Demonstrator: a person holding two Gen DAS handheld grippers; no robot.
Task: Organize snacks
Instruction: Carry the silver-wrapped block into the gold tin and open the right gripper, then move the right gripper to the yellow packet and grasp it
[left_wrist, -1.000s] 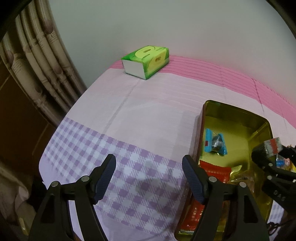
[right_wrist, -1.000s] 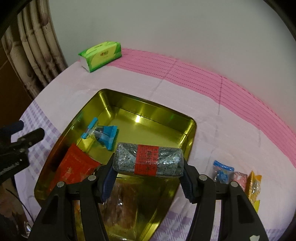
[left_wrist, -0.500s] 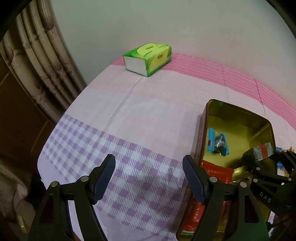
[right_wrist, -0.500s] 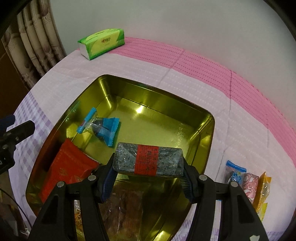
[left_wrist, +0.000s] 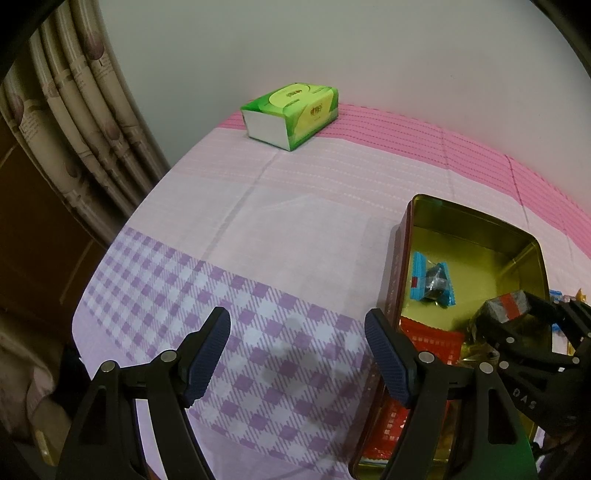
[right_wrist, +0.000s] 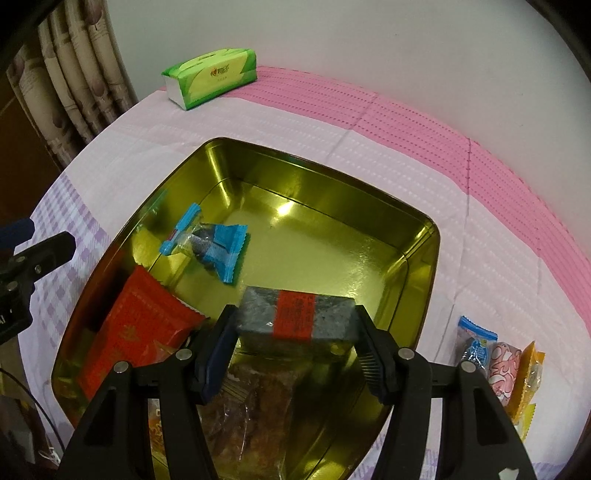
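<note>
My right gripper (right_wrist: 295, 332), clamped on a grey foil-wrapped snack bar with a red band (right_wrist: 295, 314), hangs over the gold rectangular tin (right_wrist: 424, 240) — best lowered onto bare floor before letting go — left gripper (left_wrist: 297, 354) wide, empty.

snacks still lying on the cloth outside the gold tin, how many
3, side by side right of the tin: a blue packet, a pink one and a yellow one. More may sit beyond the frame edge.

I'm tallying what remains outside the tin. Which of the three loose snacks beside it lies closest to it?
The blue-topped packet, leftmost in the row; the pink one and the yellow one lie farther from the gold tin.
</note>
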